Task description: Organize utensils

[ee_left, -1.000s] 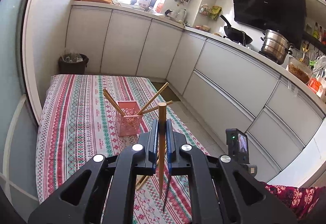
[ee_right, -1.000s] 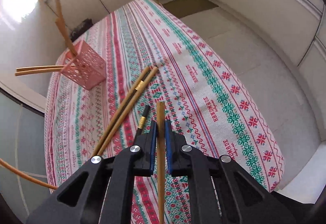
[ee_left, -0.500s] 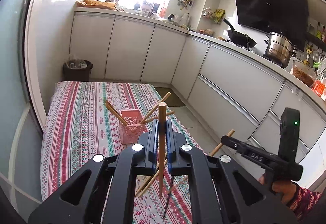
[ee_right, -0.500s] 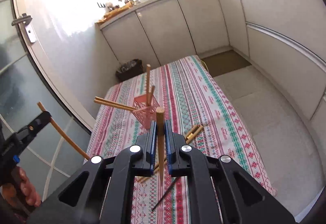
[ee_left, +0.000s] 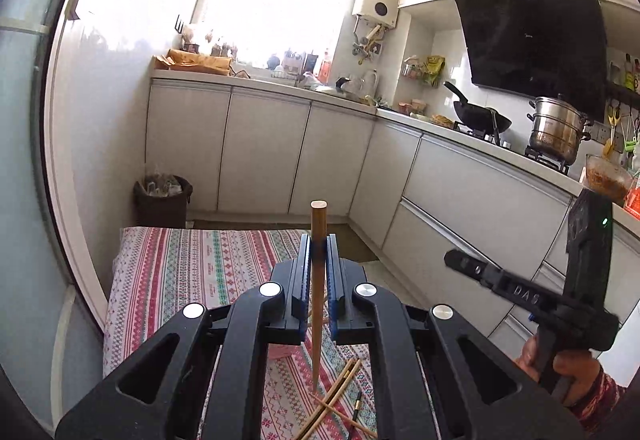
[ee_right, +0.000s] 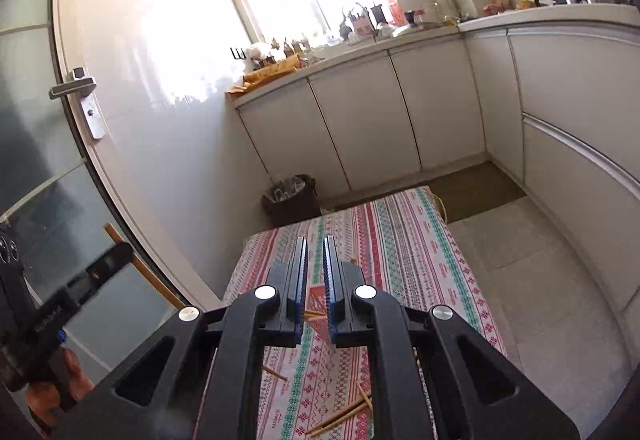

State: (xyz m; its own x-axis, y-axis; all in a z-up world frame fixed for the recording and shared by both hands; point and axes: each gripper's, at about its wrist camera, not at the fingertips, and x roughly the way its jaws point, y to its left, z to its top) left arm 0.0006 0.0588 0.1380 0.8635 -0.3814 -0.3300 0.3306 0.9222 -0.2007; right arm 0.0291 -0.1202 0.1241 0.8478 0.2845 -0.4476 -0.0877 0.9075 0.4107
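Note:
My left gripper [ee_left: 318, 240] is shut on a wooden chopstick [ee_left: 318, 280] that stands upright between its fingers, high above the patterned tablecloth [ee_left: 192, 268]. Loose chopsticks [ee_left: 340, 396] lie crossed on the cloth below. The pink holder [ee_left: 282, 351] is mostly hidden behind the left fingers. My right gripper [ee_right: 315, 242] is open a little and empty; the pink holder [ee_right: 318, 298] shows between its fingers, with chopsticks [ee_right: 340, 416] on the cloth. The right gripper also shows at the right of the left wrist view [ee_left: 452, 258], and the left gripper at the left of the right wrist view [ee_right: 120, 252].
A black waste bin [ee_left: 162, 196] stands beyond the table's far end. White kitchen cabinets [ee_left: 480, 200] run along the right, with a wok [ee_left: 478, 116] and a steel pot [ee_left: 556, 132] on the counter. A glass door [ee_right: 36, 160] is at the left.
Both grippers have risen and tilted up toward the room. The right gripper no longer holds its chopstick and has opened slightly. The left still holds its chopstick.

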